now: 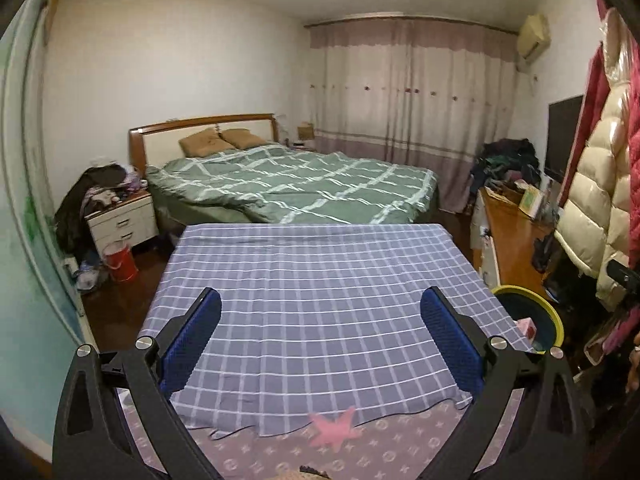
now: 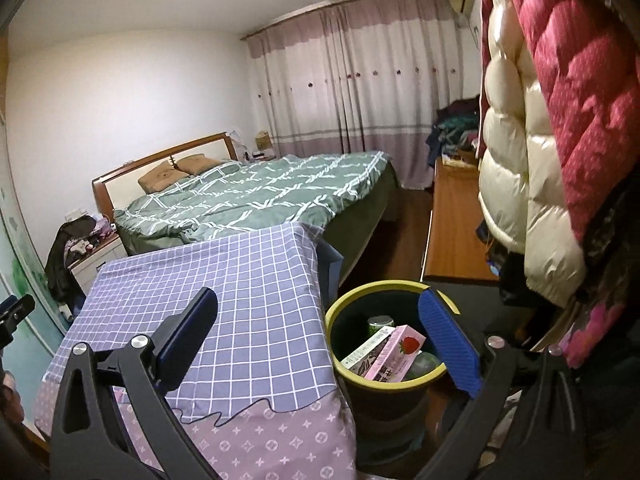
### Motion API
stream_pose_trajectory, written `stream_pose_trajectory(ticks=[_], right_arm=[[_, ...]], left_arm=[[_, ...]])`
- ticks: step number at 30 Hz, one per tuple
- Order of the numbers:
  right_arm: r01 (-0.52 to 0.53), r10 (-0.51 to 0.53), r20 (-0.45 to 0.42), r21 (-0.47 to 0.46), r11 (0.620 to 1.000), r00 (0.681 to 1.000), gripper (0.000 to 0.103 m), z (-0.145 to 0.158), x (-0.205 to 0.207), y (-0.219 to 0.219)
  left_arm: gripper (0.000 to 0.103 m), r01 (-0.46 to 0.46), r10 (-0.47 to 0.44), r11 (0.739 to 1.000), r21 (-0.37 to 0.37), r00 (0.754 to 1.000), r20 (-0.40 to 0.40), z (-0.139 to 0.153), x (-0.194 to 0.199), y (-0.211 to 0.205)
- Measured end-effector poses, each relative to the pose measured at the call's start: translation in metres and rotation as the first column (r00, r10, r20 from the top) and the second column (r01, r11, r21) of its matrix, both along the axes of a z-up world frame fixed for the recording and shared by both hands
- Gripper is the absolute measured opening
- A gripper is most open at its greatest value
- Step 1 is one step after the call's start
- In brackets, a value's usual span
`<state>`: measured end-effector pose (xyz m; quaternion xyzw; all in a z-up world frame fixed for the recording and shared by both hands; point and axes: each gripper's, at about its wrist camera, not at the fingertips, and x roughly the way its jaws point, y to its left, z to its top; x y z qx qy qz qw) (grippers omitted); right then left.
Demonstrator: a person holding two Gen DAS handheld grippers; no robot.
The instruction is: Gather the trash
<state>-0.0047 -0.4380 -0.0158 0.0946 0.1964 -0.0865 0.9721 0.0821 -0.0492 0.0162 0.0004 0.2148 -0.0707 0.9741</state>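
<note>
Though binned, trash [image 2: 394, 350] between right claw [image 2: 316, 322] pads.

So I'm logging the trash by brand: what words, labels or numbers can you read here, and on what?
Pink strawberry carton in the yellow-rimmed bin: printing along its side, too blurred to read.
White and brown carton beside it: print unreadable.
Green can: no legible label.
Nothing else carries readable text.

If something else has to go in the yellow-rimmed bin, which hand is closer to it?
Probably right. The right tool hangs open beside the bin; the left tool, also open, faces the checked cloth.
</note>
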Motion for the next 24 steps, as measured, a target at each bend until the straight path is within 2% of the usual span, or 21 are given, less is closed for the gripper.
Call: stream_pose_trajectory(ticks=[6,15,24], right_arm=[[-0.027,0.027,-0.004,-0.015,1.000,1.000,0.096,-0.003,-0.007,0.010],[-0.051,0.050,-0.018,-0.044,0.998,0.999,0.096,-0.010,-0.012,0.025],[-0.075,0.073,-0.047,-0.041,0.996,0.996,0.096,-0.018,-0.005,0.031]], left_arm=[[0.098,-0.025,0.026,0.998,-0.056,1.000,0.006,-0.006,-0.027,0.023],[0.098,-0.008,0.008,1.000,-0.020,1.000,0.011,-0.011,-0.058,0.019],[0.098,-0.020,0.020,1.000,-0.012,1.000,0.021,-0.006,-0.060,0.014]])
